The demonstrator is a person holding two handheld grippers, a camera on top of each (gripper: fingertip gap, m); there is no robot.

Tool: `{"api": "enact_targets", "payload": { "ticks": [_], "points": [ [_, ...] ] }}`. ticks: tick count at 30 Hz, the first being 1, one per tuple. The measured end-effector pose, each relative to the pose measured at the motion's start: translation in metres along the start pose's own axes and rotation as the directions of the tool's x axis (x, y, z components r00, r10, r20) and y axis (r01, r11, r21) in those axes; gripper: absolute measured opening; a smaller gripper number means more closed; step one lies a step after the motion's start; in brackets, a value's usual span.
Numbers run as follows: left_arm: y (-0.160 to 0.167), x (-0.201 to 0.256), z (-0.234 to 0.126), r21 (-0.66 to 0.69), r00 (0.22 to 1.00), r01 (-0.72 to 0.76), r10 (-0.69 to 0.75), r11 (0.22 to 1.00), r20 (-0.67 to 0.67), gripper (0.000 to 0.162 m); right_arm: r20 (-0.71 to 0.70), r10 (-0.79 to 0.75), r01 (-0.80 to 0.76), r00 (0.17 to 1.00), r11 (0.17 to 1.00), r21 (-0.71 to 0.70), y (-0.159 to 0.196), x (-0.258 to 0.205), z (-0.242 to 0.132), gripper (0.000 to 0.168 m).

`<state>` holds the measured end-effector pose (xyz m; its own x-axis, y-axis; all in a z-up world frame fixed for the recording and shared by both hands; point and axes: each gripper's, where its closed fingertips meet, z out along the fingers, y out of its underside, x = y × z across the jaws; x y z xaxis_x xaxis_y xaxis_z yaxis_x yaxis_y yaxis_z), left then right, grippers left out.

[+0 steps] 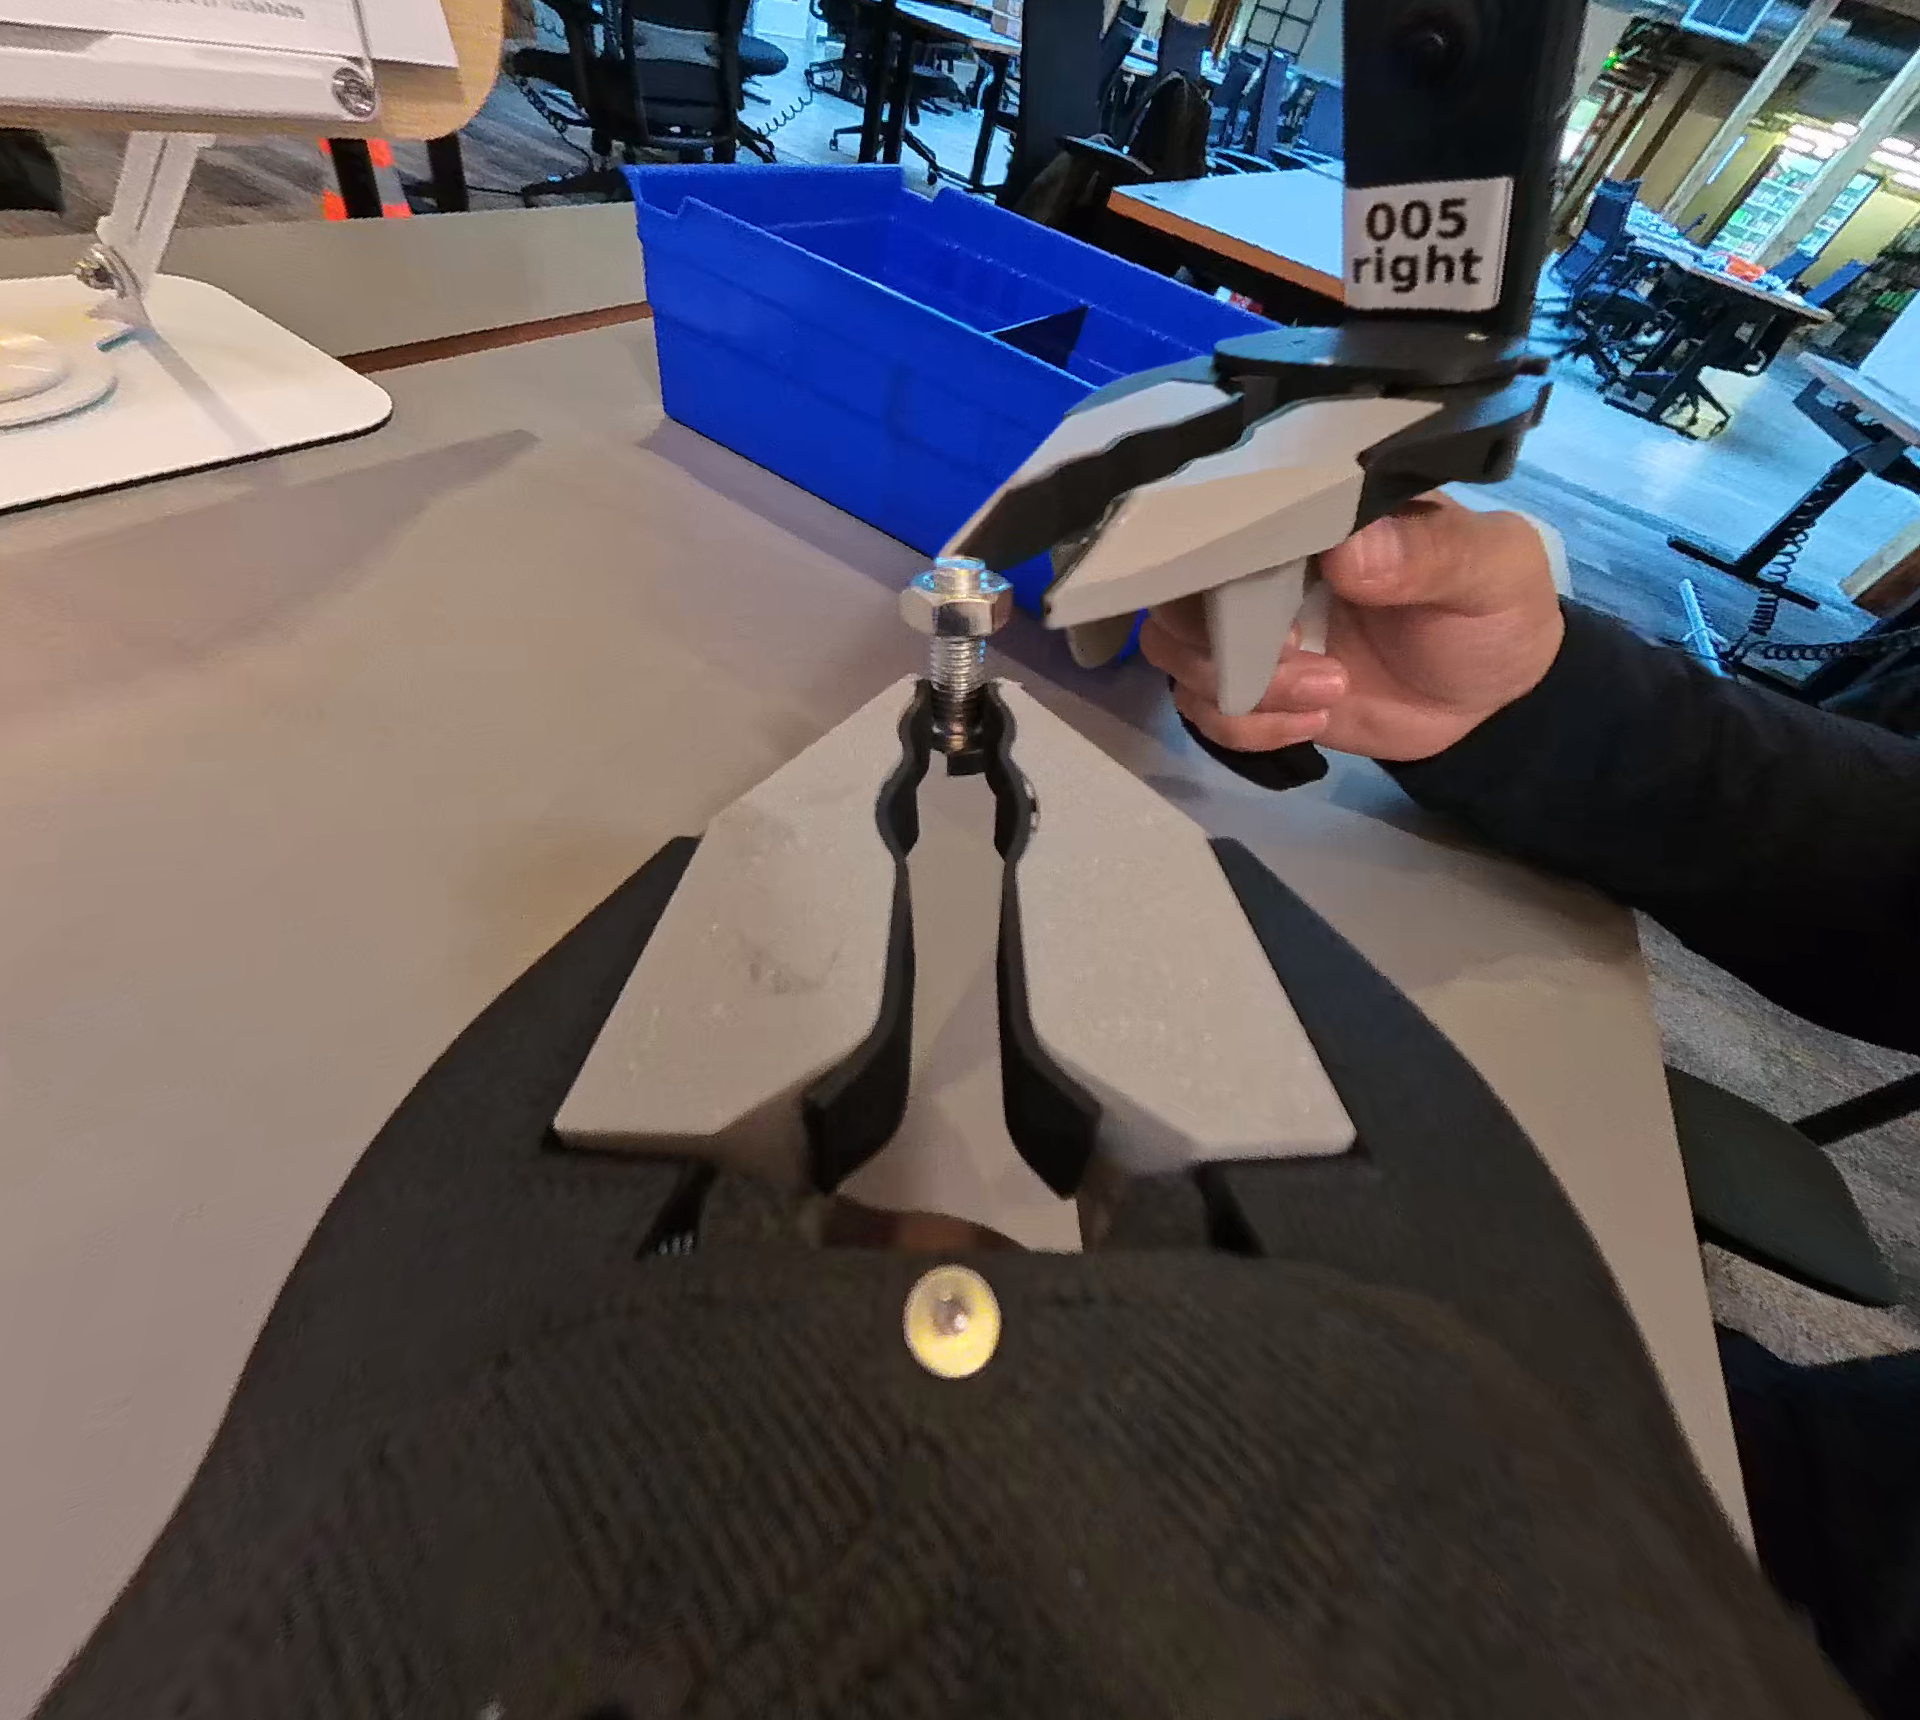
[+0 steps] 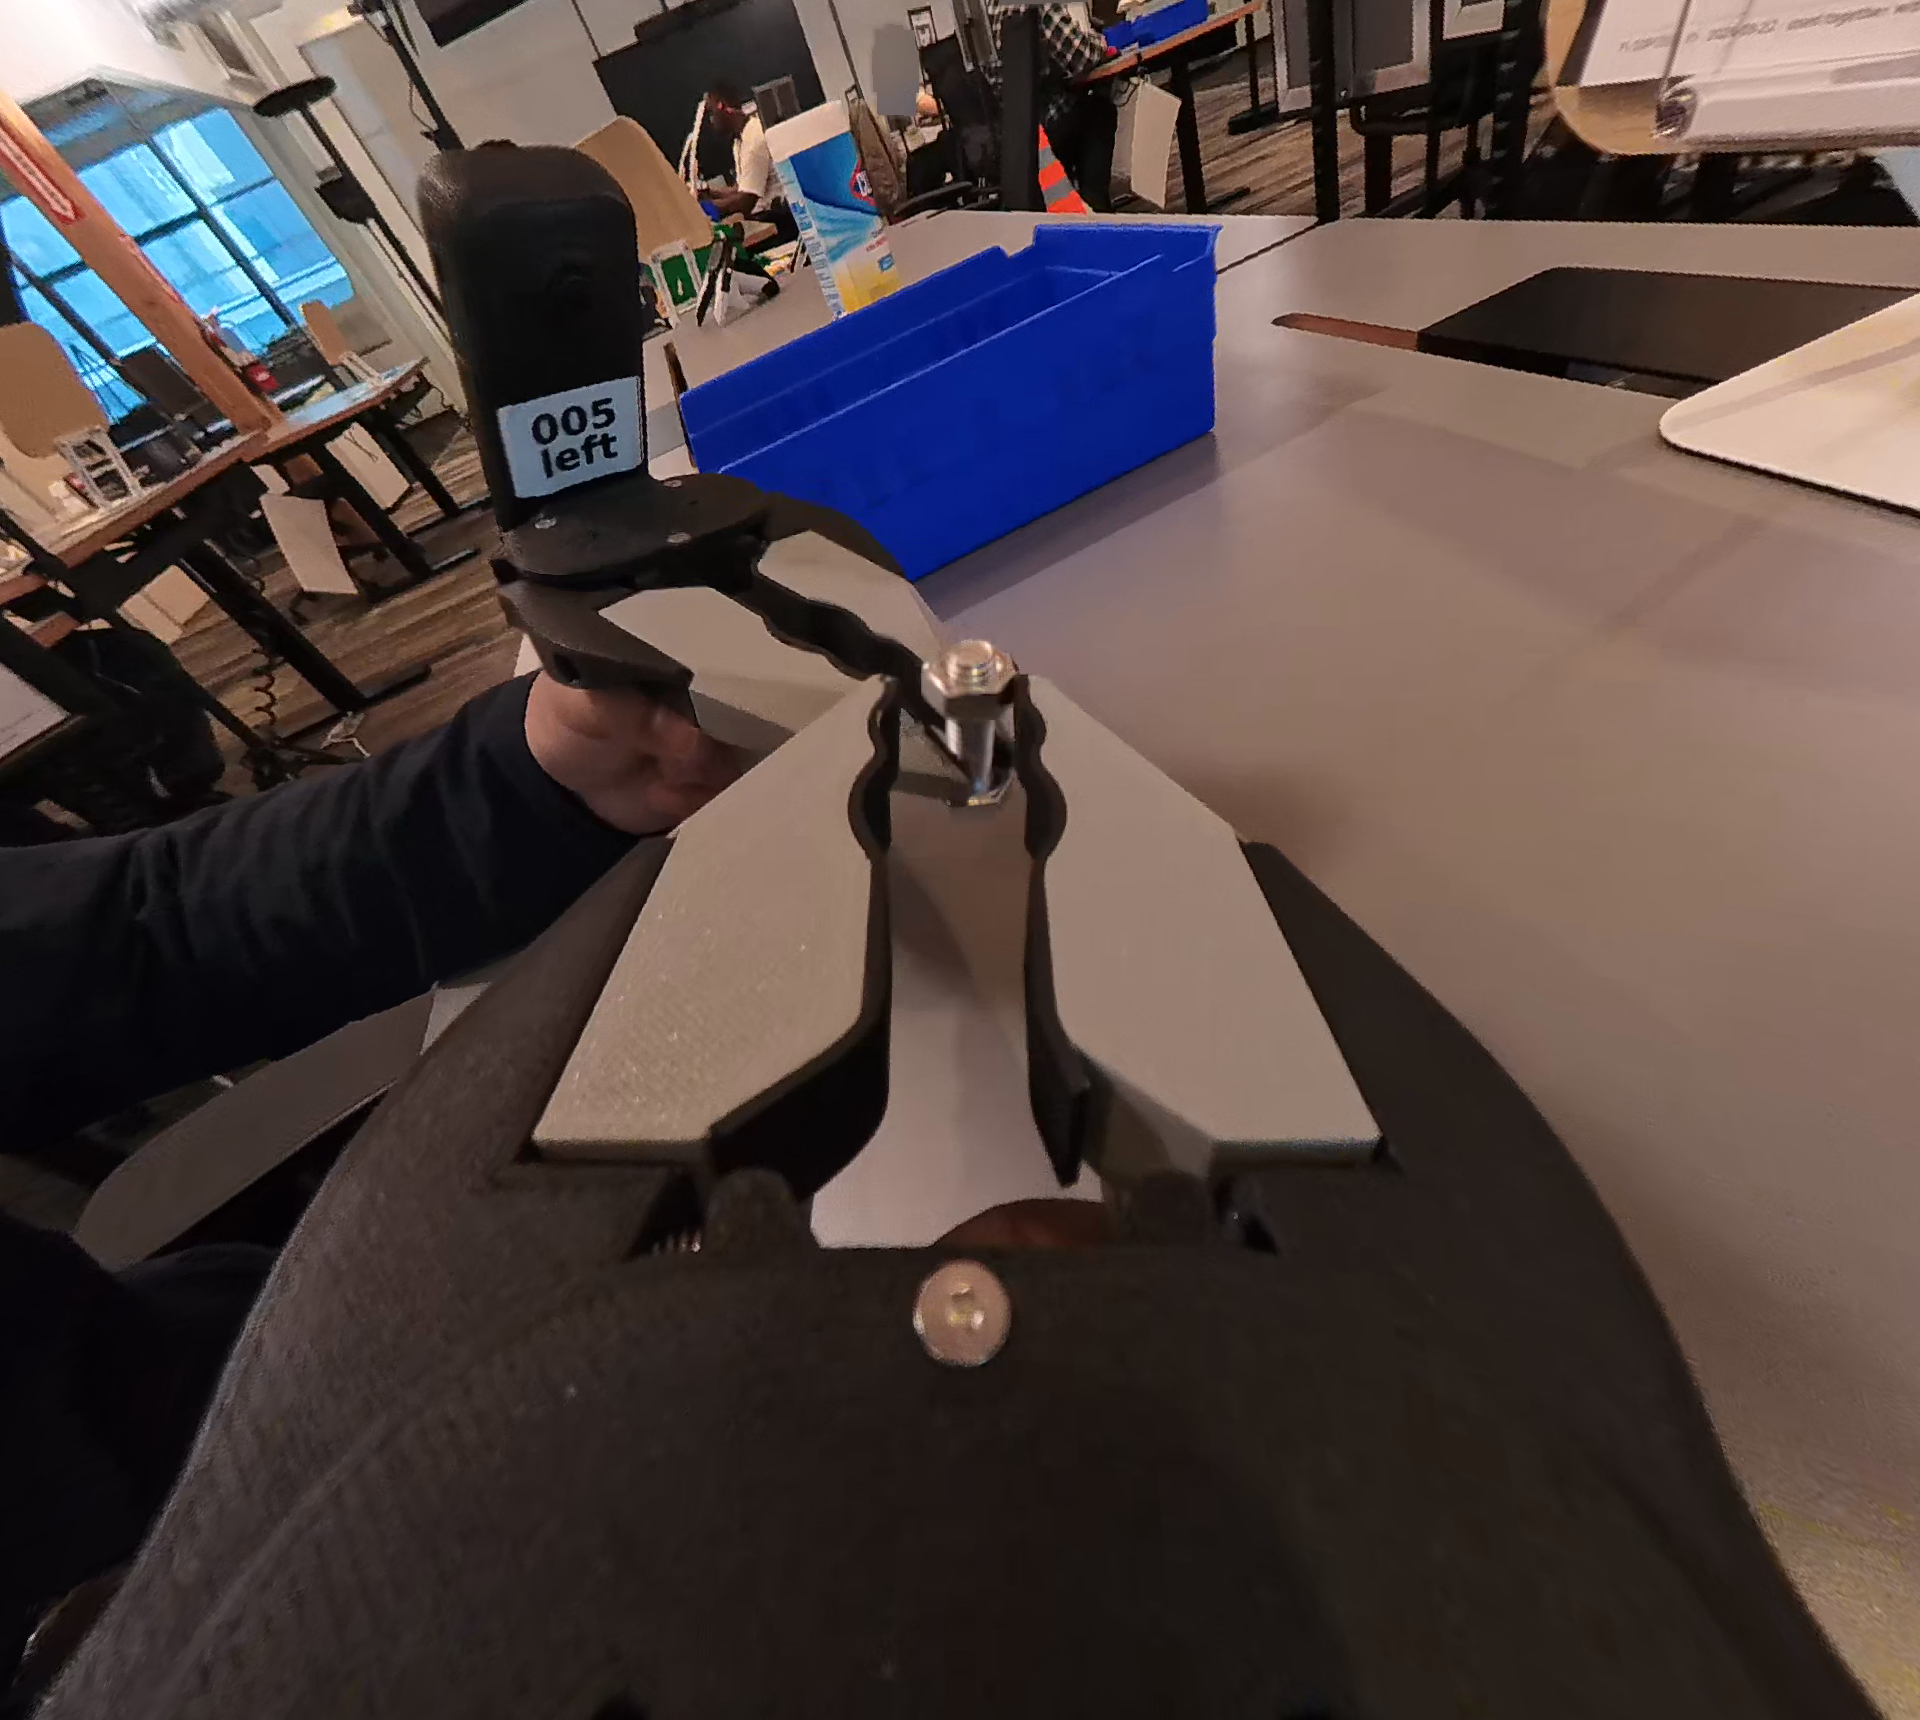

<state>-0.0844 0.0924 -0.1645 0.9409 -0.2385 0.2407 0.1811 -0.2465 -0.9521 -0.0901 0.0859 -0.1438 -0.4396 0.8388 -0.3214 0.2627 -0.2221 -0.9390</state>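
Observation:
A silver bolt (image 1: 957,662) stands upright above the grey table (image 1: 416,735), with a hex nut (image 1: 956,605) near its top. My left gripper (image 1: 956,725) is shut on the bolt's lower end. My right gripper (image 1: 992,579) comes in from the right, held by a hand (image 1: 1434,631), with its tips at the nut. In the right wrist view my right gripper (image 2: 968,704) is closed around the nut (image 2: 968,683). The left gripper (image 2: 971,787) holds the bolt (image 2: 977,751) from below and left.
A blue plastic bin (image 1: 862,382) stands on the table just behind the bolt and also shows in the right wrist view (image 2: 987,423). A white stand with a printed sheet (image 1: 156,382) is at the far left. A wipes canister (image 2: 831,216) stands beyond the bin. The table edge (image 1: 1652,995) runs at the right. The tips of both grippers are at nearly the same place.

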Motion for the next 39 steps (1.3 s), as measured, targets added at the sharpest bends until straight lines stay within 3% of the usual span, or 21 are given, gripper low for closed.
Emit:
{"api": "enact_targets", "payload": {
  "ticks": [6,14,21,30,39],
  "points": [
    [0.009,0.012,0.008,-0.045,0.998,-0.052,0.051,0.998,-0.024,0.007,-0.019,-0.028,0.028,0.999,0.999,-0.031,0.009,-0.001,0.008,0.021],
    [-0.002,-0.002,-0.001,0.008,1.000,0.013,-0.013,1.000,0.001,0.006,-0.013,-0.008,0.008,1.000,1.000,0.010,-0.001,0.001,-0.001,0.018],
    [0.011,0.015,0.009,-0.053,0.998,-0.045,0.042,0.998,-0.049,0.007,-0.009,-0.028,0.028,1.000,0.999,-0.034,0.012,-0.004,0.012,0.024],
    [-0.001,-0.001,-0.001,0.008,1.000,0.012,-0.012,1.000,-0.002,0.006,-0.025,-0.016,0.016,1.000,1.000,0.016,-0.001,0.002,0.000,0.017],
    [0.007,0.012,0.008,-0.033,0.999,-0.039,0.038,0.999,-0.031,0.007,-0.030,-0.042,0.042,0.999,0.999,-0.013,0.008,-0.002,0.011,0.021]
  ]
}}
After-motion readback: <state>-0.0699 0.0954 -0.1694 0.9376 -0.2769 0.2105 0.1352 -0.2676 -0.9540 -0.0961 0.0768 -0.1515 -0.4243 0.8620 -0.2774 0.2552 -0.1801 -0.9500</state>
